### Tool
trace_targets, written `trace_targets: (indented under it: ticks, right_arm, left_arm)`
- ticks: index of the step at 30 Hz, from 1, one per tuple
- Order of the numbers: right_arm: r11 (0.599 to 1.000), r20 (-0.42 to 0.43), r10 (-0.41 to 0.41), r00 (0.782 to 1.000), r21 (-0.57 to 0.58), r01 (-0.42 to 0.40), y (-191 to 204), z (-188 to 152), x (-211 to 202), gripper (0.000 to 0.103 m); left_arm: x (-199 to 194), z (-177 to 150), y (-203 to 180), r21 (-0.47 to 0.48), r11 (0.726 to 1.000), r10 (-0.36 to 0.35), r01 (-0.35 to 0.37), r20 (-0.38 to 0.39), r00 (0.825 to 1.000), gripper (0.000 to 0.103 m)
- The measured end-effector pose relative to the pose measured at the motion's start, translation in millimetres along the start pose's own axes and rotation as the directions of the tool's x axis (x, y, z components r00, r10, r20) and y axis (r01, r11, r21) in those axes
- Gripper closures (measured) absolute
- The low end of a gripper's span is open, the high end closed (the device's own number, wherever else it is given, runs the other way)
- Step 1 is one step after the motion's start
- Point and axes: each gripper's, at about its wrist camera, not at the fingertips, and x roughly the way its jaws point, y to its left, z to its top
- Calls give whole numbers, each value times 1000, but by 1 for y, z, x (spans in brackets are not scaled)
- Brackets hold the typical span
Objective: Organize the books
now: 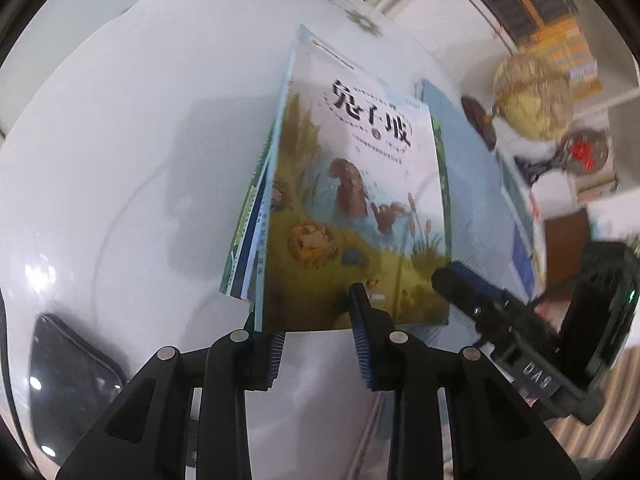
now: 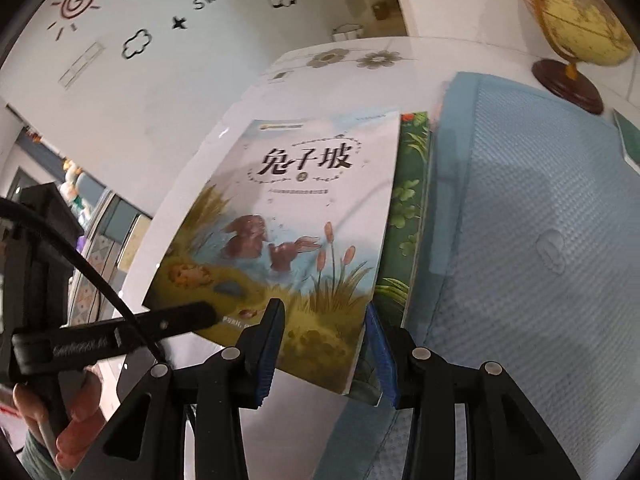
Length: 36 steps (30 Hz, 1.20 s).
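Books stacked on white table, both grippers at near edge

Books: a small stack lies on the glossy white table [image 1: 120, 160]. Top book is the rabbit picture book [image 1: 352, 184], with black Chinese title, brown rabbits and reeds on its cover. Under it, the spines and page edges of several thinner books [image 1: 246, 240] fan out on the left side of the left wrist view. In the right wrist view a green clover-patterned book [image 2: 408, 208] shows beneath the top book along its right edge.

Just beside the stack on the right lies a light blue textured mat [image 2: 540, 240]; whether it touches the stack cannot be told. Beyond the mat stands a globe [image 1: 532, 96] on a dark wooden base. A dark phone [image 1: 68, 376] lies on the table at lower left of the left wrist view, well apart from the stack.

Left gripper [image 1: 318, 344]: jaws parted, pads not pressing anything; right finger overlaps the near edge of the top cover, left finger sits at the stack's near left corner.

Right gripper [image 2: 326, 352]: jaws straddle the near right corner of the stack. Whether the pads actually press on the books cannot be told. A person's hand [image 2: 60, 428] shows at lower left in the right wrist view.
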Motion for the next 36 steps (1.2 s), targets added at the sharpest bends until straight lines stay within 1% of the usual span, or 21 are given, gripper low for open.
trace_targets:
  ticks: [1,3,7,12,17,20,22,23,24,26,27,28,29,30,31,33,34,36]
  right_arm:
    - [1000,5,-5,1000,8,5,-1,0,-1,62]
    - [999,24,-29,999,16,28,-1,-1,-6,62]
    - [998,40,-48,998,32,47,-6,-7,-16,62]
    - [997,34,-55,998,49,53,-5,-21,-20,61]
    - [999,39,-28,999,27,27,7,-30,-22,62]
    - [998,51,-57,997,18,56,7,-32,-28,62]
    - [997,65,-63,996,45,60,-4,-30,-36,62]
    - [996,75,-76,994,55,72,-8,-28,-38,61]
    - [995,83,-89,993,59,85,-12,-25,-39,57]
    - [991,105,-126,986,66,119,-21,-10,-40,53]
    - [988,114,-147,983,72,139,-25,-2,-39,52]
    - [983,118,-174,978,82,165,-30,8,-37,50]
    - [977,109,-203,973,92,194,-33,14,-34,45]
    - [970,90,-229,969,101,220,-37,21,-28,45]
    - [966,65,-242,968,113,234,-41,28,-22,45]
    - [963,32,-226,974,156,218,-49,38,-12,45]
    - [961,20,-225,974,172,219,-50,40,-9,45]
    - [955,6,-239,971,180,234,-47,39,-6,45]
  left_arm:
    - [1,0,-4,25,1000,7,-7,-7,1000,76]
    - [5,0,-13,65,998,-8,9,-21,1000,76]
    - [15,-1,-23,106,994,-31,35,-41,999,76]
    - [16,-8,-27,132,990,-41,48,-57,998,76]
    - [17,-12,-30,132,989,-64,73,-68,996,76]
    - [13,-21,-34,150,980,-117,132,-104,988,76]
    - [10,-34,-38,194,969,-128,156,-151,980,76]
    - [6,-37,-39,213,966,-119,149,-149,982,76]
    - [-1,-38,-38,229,964,-110,138,-131,985,76]
    - [-12,-26,-36,221,969,-96,111,-79,992,76]
    - [-18,-14,-33,198,976,-84,90,-38,996,76]
    - [-24,1,-28,155,986,-60,57,19,998,75]
    - [-27,18,-22,106,994,-18,10,72,997,76]
    - [-29,32,-17,71,997,21,-29,110,994,76]
    - [-29,48,-11,36,996,79,-85,154,985,75]
    - [-22,64,-1,-19,983,184,-184,176,967,75]
    - [-16,68,4,-42,977,212,-207,166,963,76]
    - [-3,67,10,-64,971,237,-230,130,963,76]
